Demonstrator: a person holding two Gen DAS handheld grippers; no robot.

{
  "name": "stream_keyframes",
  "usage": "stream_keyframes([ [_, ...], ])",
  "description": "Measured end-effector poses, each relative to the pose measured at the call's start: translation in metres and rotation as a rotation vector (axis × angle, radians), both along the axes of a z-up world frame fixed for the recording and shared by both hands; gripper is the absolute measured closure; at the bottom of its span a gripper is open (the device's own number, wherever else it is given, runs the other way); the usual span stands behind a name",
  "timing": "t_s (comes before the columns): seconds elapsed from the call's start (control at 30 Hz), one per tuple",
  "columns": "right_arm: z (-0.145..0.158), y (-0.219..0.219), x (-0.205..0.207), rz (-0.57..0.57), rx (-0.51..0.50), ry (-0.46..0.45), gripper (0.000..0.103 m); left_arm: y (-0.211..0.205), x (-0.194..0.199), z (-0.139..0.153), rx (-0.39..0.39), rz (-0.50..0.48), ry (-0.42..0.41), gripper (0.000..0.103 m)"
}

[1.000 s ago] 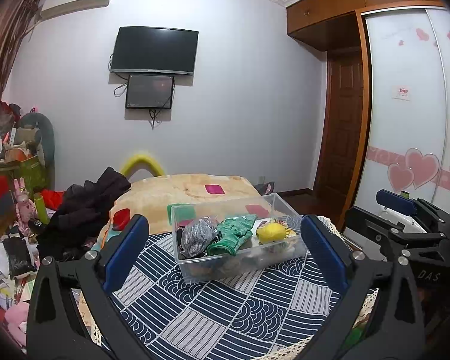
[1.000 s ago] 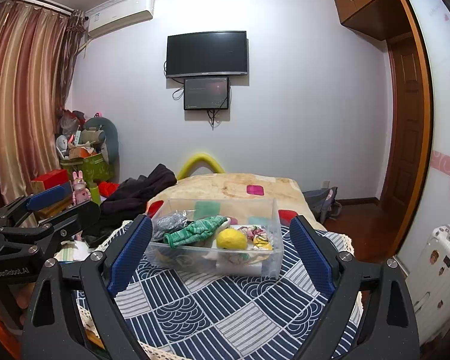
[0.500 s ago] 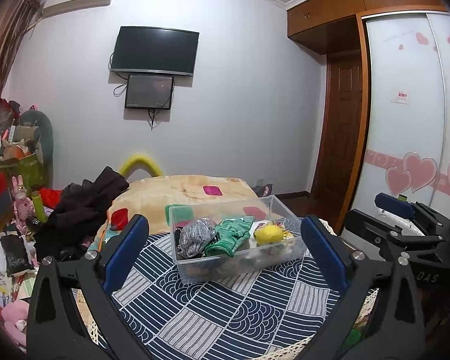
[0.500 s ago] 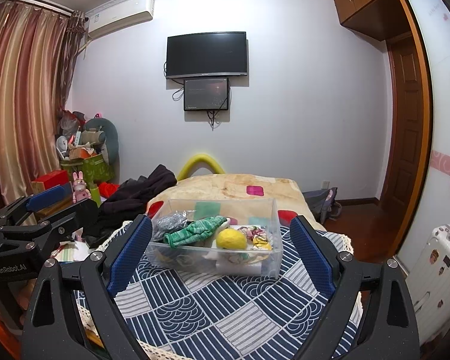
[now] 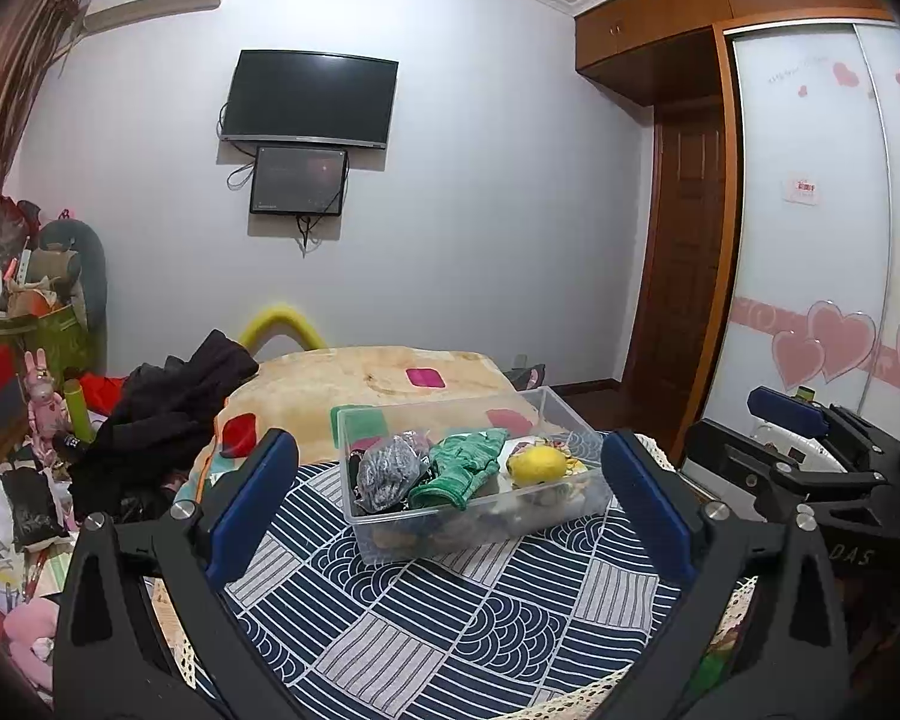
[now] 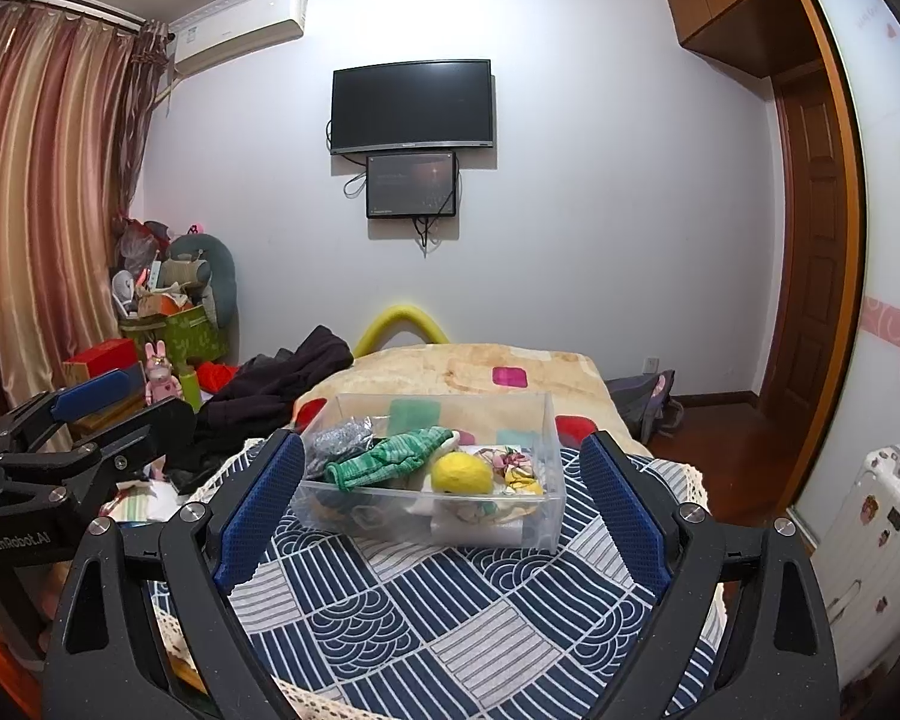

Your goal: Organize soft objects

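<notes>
A clear plastic bin (image 5: 594,495) (image 6: 546,516) stands on a table with a navy patterned cloth (image 5: 450,612) (image 6: 450,618). In it lie a grey fuzzy bundle (image 5: 390,471) (image 6: 336,441), a green knitted piece (image 5: 462,468) (image 6: 384,459), a yellow ball (image 5: 537,462) (image 6: 462,472) and a flowered cloth (image 6: 513,462). My left gripper (image 5: 450,504) is open and empty, in front of the bin. My right gripper (image 6: 438,504) is open and empty, also in front of the bin. Each gripper shows at the edge of the other's view.
A bed with a beige blanket (image 5: 360,378) (image 6: 450,372) lies behind the table, with dark clothes (image 5: 168,414) on its left. Cluttered boxes and toys (image 6: 162,324) stand at the left wall. A wardrobe and door (image 5: 678,252) are at the right.
Both grippers stay open and nearly still. The left view has drifted very slightly; the bin and its contents have not moved.
</notes>
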State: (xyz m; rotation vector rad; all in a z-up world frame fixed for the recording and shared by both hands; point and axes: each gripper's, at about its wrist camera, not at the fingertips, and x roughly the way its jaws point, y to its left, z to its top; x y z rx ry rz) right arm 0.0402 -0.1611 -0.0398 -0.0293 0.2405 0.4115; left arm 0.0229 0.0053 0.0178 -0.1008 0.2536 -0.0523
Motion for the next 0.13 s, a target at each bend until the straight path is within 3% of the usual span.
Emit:
stream_keyframes([
  [0.13, -0.0004, -0.0003, 0.0006, -0.001, 0.002, 0.003, 0.011, 0.0004, -0.0005, -0.0003, 0.000, -0.001, 0.001, 0.000],
])
